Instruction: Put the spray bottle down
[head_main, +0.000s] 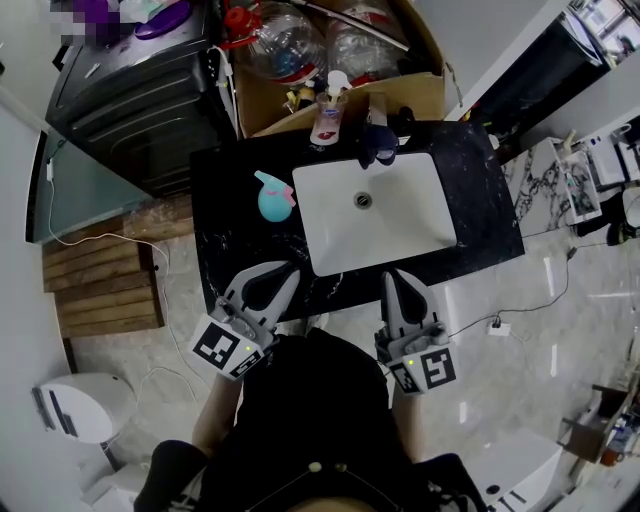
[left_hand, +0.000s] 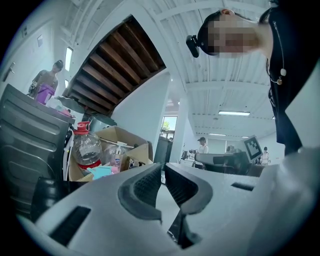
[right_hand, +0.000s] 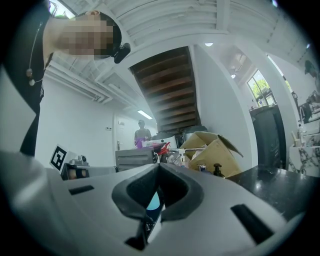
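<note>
"Where is the spray bottle (head_main: 272, 197) sitting?"

"On the black counter (head_main: 480, 215), centre-left of frame, beside the sink (head_main: 400, 220). Your right gripper (head_main: 392, 277) is pressed together and your left gripper (head_main: 283, 275) is slightly spread. Both are carrying nothing. When backing off, be steering wide of the bottle."

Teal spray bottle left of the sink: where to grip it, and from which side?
Grip the spray bottle by its round body, below the head. Come in level from the counter front with the left gripper, the nearer one. The bottle looks upright, its head sticks out up top, and the sink rim crowds its right side.
</note>
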